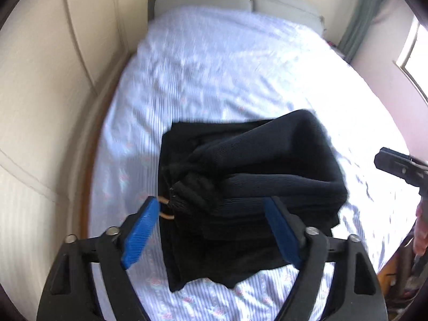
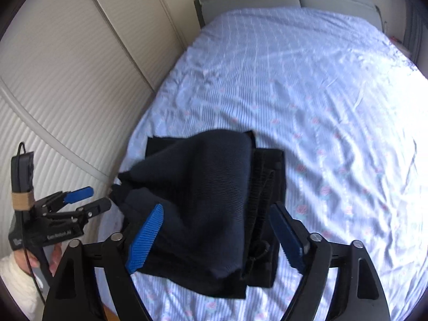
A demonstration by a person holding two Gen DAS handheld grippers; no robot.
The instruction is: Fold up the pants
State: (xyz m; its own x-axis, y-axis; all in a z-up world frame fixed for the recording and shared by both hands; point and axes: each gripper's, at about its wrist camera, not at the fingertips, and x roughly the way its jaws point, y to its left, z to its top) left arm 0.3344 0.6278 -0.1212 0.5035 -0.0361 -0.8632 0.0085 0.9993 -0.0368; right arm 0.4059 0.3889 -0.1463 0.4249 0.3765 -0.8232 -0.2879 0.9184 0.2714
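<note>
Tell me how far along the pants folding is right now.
Mostly done: the dark pants lie in a compact folded bundle on the striped bedsheet. Nothing is in hand; the left gripper and right gripper are both open above it, fingers apart and off the cloth. Left: the top layer looks bunched and uneven, so perhaps a final smoothing.

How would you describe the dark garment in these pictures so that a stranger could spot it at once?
Start at the bed with its pale blue flowered sheet. On its near end lies the pants, folded into a thick bundle between both open grippers. It is the only dark thing on the light sheet, navy ribbed cloth.
</note>
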